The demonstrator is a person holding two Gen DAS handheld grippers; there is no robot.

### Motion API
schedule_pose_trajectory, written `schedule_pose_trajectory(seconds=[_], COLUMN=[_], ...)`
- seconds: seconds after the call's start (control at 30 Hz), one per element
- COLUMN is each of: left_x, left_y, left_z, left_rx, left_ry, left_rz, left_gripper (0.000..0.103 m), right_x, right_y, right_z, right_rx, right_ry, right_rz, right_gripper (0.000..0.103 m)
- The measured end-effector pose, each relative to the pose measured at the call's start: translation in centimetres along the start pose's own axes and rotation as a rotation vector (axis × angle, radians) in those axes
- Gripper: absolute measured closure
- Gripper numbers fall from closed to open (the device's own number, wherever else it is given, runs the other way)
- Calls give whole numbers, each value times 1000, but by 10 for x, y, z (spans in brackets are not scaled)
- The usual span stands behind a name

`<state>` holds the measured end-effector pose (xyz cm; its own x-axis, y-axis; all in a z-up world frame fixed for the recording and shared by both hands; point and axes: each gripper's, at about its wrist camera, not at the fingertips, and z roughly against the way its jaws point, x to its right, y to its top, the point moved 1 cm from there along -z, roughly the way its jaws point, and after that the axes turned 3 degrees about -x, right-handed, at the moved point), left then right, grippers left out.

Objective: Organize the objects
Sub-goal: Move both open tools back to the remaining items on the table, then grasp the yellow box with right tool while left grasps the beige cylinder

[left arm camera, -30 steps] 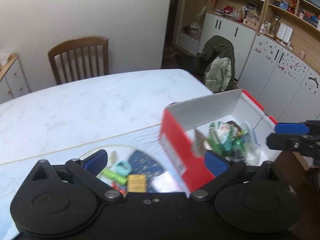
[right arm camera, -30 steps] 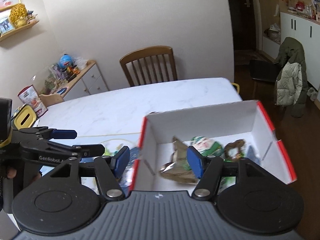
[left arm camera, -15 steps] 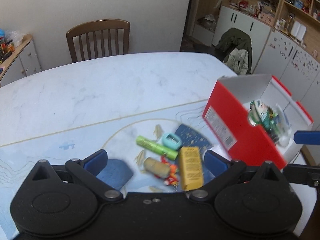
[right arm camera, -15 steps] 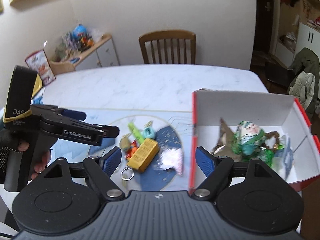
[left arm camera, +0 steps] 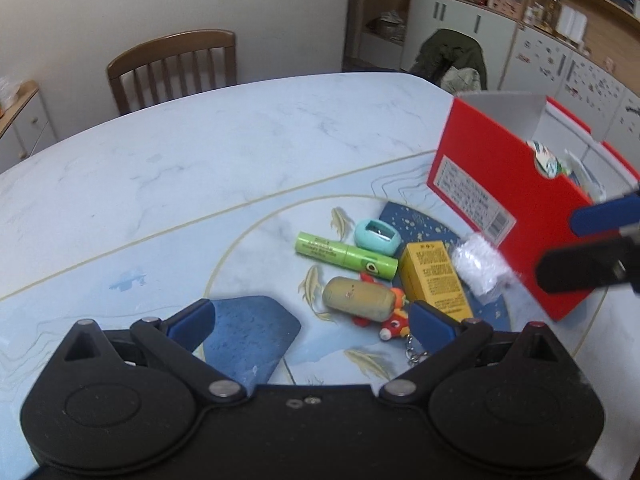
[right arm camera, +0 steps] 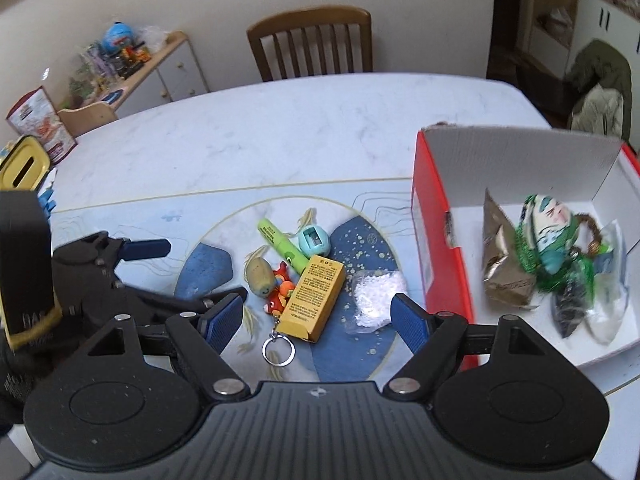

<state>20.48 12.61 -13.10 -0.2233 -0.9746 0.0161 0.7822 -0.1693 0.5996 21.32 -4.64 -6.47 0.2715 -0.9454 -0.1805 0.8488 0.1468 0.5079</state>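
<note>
Both grippers hang above the table [right arm camera: 280, 128] with nothing between their fingers. Seen from its own camera, the left gripper [left arm camera: 310, 320] has its blue pads spread wide over a blue patch of the printed mat [left arm camera: 168, 264] and the near end of the small pile. Likewise, the right gripper [right arm camera: 316, 316] is spread wide, its pads framing a yellow carton [right arm camera: 314, 298] and a clear bag of white bits [right arm camera: 374, 298].

Loose on the mat lie a green tube [right arm camera: 282, 244], a teal pencil sharpener [right arm camera: 314, 242], a tan plush toy [right arm camera: 260, 276], an orange figure keychain [right arm camera: 280, 286] with its ring just beside the carton, and the carton itself touching the tube's end.

To the right stands a red box [right arm camera: 426, 240], open at the top with a white inside. It holds a brown foil packet [right arm camera: 500, 260], a green and white wrapped bundle [right arm camera: 550, 236] and a clear bag [right arm camera: 608, 304]. A wooden chair [right arm camera: 310, 42] stands at the far side of the table.
</note>
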Motion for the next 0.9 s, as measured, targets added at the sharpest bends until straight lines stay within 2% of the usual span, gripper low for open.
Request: schedule_pose_trajectory(seconds=[0.37, 0.47, 0.63, 0.9], left_x=[-2, -7, -12, -11], left_y=[-2, 0, 5, 8], left_z=[-19, -24, -31, -40], left_rx=[30, 28, 16, 0], left_ry=[-73, -94, -145, -199], left_rz=[-76, -57, -26, -16], left_gripper=[1, 1, 10, 31], right_x=[-7, -6, 0, 0], right_y=[22, 26, 33, 35], right_z=[-49, -57, -75, -91], right_rx=[-84, -102, -150, -196], right_ry=[-39, -53, -66, -78], right_rz=[-83, -111, -155, -167], right_gripper=[22, 29, 41, 56])
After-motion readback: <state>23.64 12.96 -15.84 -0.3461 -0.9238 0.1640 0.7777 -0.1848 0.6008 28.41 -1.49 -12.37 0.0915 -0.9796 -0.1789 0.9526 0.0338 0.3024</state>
